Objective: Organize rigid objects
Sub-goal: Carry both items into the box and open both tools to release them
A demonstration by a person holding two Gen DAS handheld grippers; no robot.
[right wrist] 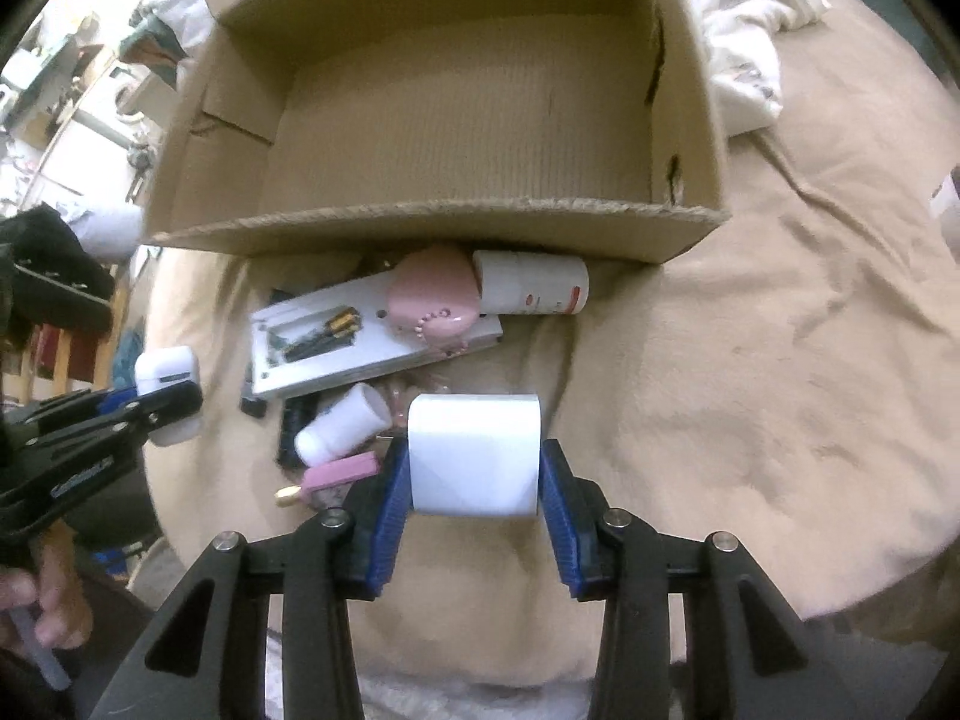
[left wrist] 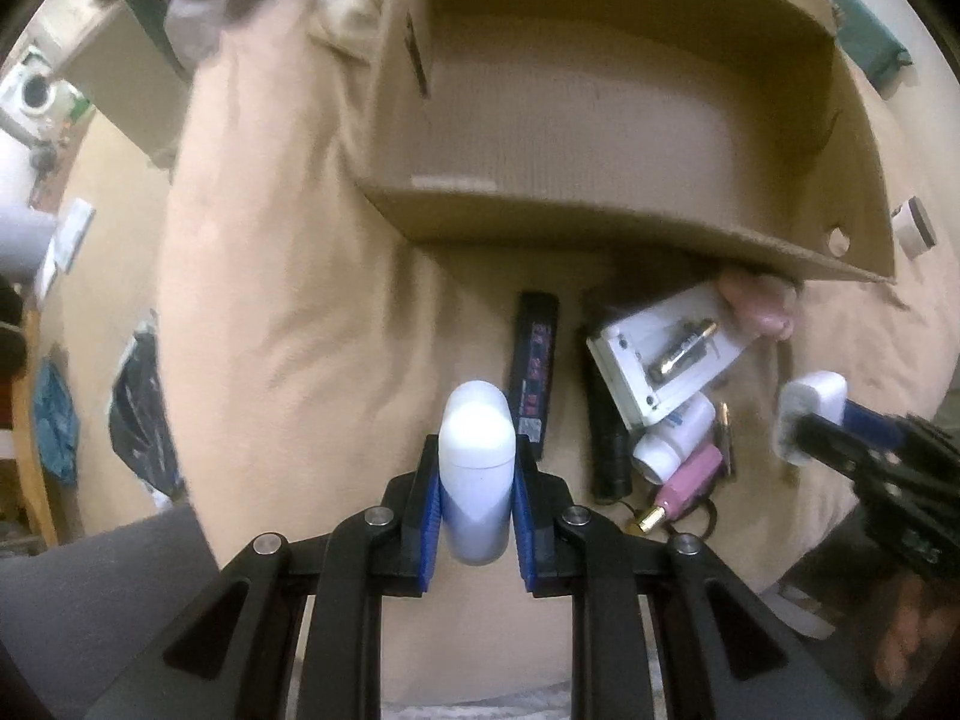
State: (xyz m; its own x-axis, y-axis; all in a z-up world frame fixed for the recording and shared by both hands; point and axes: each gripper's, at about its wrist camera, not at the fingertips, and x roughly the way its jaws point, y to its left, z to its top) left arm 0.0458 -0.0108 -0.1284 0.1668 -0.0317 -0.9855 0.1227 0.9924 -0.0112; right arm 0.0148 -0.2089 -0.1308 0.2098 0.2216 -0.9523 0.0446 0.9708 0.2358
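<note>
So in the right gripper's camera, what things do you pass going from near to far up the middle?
White block in the right hand-held gripper → white flat device → pink case → cardboard box.

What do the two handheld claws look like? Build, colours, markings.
Both match: the left claw and right claw are matte black plastic linkage arms with round silver pivot pins and triangular cut-outs. Each finger carries a ribbed blue pad. The right wrist view shows pale lettering on the left claw's side, too blurred to read. No cables or sleeves visible.
</note>
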